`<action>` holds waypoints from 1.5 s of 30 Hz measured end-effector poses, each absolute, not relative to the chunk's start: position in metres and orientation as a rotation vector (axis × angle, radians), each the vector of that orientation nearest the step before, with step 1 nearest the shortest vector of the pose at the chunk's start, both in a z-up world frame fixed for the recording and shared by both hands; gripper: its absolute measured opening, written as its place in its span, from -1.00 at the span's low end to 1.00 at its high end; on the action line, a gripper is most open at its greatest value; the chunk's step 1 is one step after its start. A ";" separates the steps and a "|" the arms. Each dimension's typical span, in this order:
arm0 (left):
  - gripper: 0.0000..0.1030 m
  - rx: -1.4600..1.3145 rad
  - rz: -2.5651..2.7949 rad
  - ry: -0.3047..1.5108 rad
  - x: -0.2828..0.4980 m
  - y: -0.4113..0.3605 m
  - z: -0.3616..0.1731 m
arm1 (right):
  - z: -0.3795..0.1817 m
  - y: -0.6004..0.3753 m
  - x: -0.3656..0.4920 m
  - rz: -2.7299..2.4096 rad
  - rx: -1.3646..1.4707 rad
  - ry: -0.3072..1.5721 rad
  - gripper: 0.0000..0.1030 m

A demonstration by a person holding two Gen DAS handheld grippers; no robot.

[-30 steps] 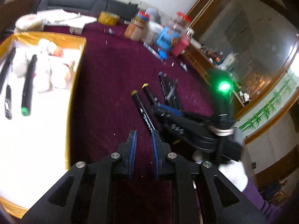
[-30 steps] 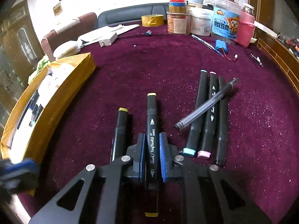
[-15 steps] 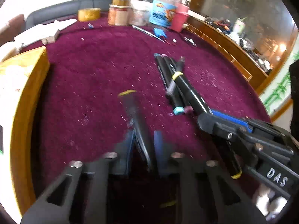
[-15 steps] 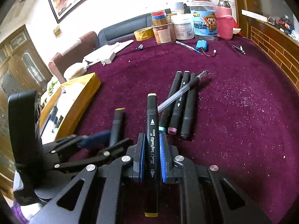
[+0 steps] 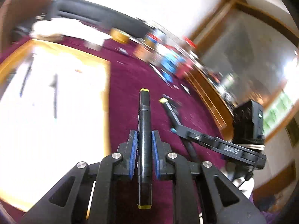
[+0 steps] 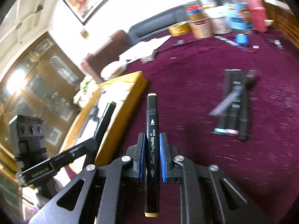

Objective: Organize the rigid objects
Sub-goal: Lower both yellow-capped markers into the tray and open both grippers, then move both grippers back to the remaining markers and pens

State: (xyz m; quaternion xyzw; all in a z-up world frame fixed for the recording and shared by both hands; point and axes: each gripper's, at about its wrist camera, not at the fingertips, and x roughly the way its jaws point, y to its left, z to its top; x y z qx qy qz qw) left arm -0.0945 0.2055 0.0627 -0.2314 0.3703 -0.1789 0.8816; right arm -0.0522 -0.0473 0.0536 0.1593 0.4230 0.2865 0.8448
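Note:
My left gripper [image 5: 143, 141] is shut on a black marker with yellow end caps [image 5: 143, 115], held above the maroon table. My right gripper [image 6: 151, 149] is shut on a second black yellow-capped marker [image 6: 152, 119]. Each gripper shows in the other's view: the right gripper [image 5: 174, 118] with its marker to the right, the left gripper [image 6: 93, 140] with its marker near the gold box. The gold-edged box [image 5: 107, 78] with a white inside lies to the left and holds some pens. Three more markers and a clear pen [image 6: 232, 110] lie on the cloth to the right.
Jars, tubs and a tape roll [image 6: 211, 24] stand at the table's far edge. Papers [image 6: 143, 48] lie at the back left. A wooden rail [image 5: 207, 100] borders the table on the right. Both views are motion-blurred.
My left gripper closed on the yellow-capped marker and lifted it off the cloth. Both grippers, each with a marker, swung left toward the gold box.

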 end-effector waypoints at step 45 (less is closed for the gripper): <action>0.20 -0.553 -0.038 0.700 -0.118 0.291 0.069 | 0.050 0.060 -0.029 0.649 0.208 0.930 -0.46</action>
